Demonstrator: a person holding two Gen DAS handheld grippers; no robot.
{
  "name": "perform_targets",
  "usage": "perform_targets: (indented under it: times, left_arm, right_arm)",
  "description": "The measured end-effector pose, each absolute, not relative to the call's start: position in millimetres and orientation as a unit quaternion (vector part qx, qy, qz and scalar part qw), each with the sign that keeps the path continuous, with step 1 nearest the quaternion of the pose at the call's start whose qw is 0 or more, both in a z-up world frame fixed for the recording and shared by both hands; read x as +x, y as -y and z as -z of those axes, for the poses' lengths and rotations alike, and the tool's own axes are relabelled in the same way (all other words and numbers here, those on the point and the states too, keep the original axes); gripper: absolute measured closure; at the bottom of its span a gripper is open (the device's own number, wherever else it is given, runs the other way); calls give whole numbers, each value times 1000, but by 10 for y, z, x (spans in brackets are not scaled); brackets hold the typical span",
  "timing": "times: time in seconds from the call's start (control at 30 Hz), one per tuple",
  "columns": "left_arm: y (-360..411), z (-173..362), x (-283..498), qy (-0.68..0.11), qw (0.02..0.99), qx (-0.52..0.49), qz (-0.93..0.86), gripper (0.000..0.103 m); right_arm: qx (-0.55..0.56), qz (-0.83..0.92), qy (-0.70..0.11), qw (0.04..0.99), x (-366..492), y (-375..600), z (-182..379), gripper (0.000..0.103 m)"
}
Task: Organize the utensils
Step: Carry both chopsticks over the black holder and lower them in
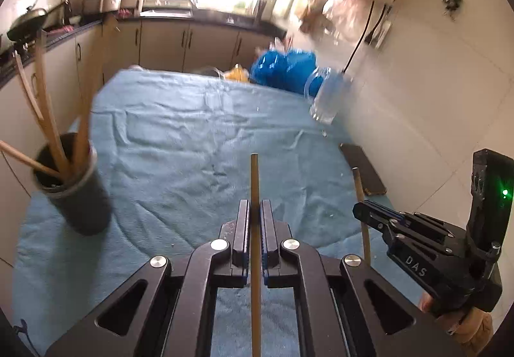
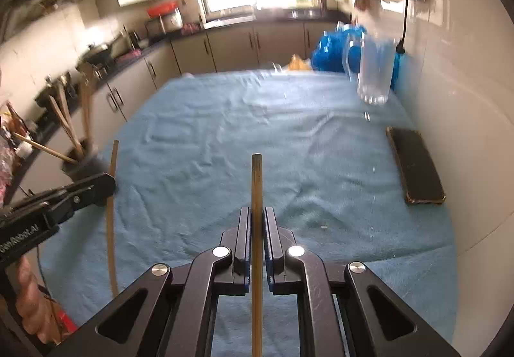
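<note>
My left hand-held gripper [image 1: 255,212] is clamped on one chopstick [image 1: 254,177], and my right hand-held gripper [image 2: 256,219] is clamped on another chopstick [image 2: 256,177]; each stick stands up between closed jaws at lower centre of its view. The dark holder cup [image 1: 75,193], already bristling with wooden utensils [image 1: 48,119], sits at left of the left view on the blue-clothed counter [image 1: 180,132]. My worry: thin sticks may pivot or slip, and those splayed utensils could block entry or tip the cup.

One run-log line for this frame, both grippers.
left gripper: shut on chopstick | right gripper: shut on second chopstick | utensil holder: left on blue cloth
</note>
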State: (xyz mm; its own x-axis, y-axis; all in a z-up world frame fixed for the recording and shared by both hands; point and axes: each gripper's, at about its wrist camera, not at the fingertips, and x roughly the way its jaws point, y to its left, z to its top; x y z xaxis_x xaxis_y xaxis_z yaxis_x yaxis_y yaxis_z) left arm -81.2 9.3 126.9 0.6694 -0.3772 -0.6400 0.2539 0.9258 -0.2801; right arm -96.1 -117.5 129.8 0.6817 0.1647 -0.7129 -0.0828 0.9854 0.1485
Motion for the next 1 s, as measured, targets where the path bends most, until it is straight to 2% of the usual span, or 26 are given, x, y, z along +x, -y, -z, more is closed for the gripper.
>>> perform_targets:
  times: [0.4,0.63,1.0]
  left_arm:
    - [-565,-1527,-1306,-319,922,-123,181,98]
    - [-806,-1761,-1487,-277,935,-140,172,98]
    - [-1377,-2001,-1395,-255,933,-189,167,98]
  right_arm:
    - [114,-79,-320,937,-1432,1016,-1440,95]
    - [113,-91,-308,940,-1410,882,-1534,95]
    - [104,-131,-287,943,-1060,490,-1778,95]
